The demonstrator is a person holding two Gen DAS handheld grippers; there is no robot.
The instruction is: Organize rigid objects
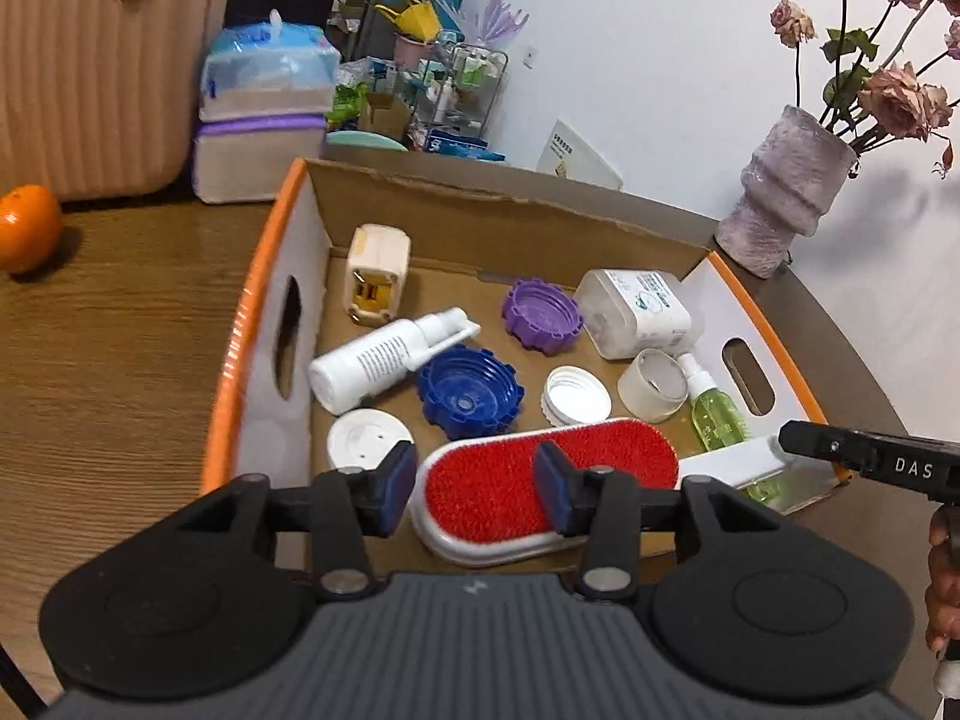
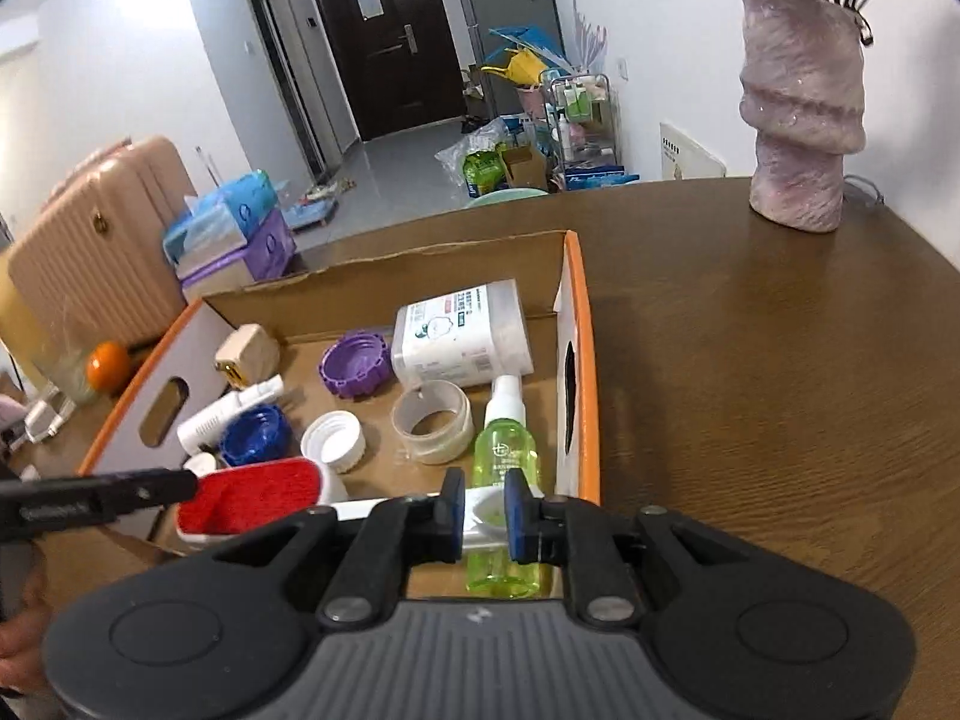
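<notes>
A red-faced lint brush point(image 1: 540, 480) with a white body lies at the near edge of an orange-rimmed cardboard box point(image 1: 252, 312). My right gripper point(image 2: 485, 510) is shut on the brush's white handle point(image 2: 486, 507), above a green spray bottle point(image 2: 504, 462). My left gripper point(image 1: 474, 489) is open, its pads either side of the red face without touching. The right gripper's black finger point(image 1: 870, 462) shows at the handle end in the left wrist view. The box also holds a white spray bottle point(image 1: 384, 360), blue cap point(image 1: 468, 390), purple cap point(image 1: 540, 315), white caps and a tape roll point(image 2: 432, 420).
A pink textured vase point(image 2: 804, 114) with dried roses stands on the brown table point(image 2: 750, 390) right of the box. An orange point(image 1: 27, 228), tissue packs point(image 1: 264, 114) and a beige suitcase point(image 1: 102, 60) sit to the left. Clutter fills the hallway behind.
</notes>
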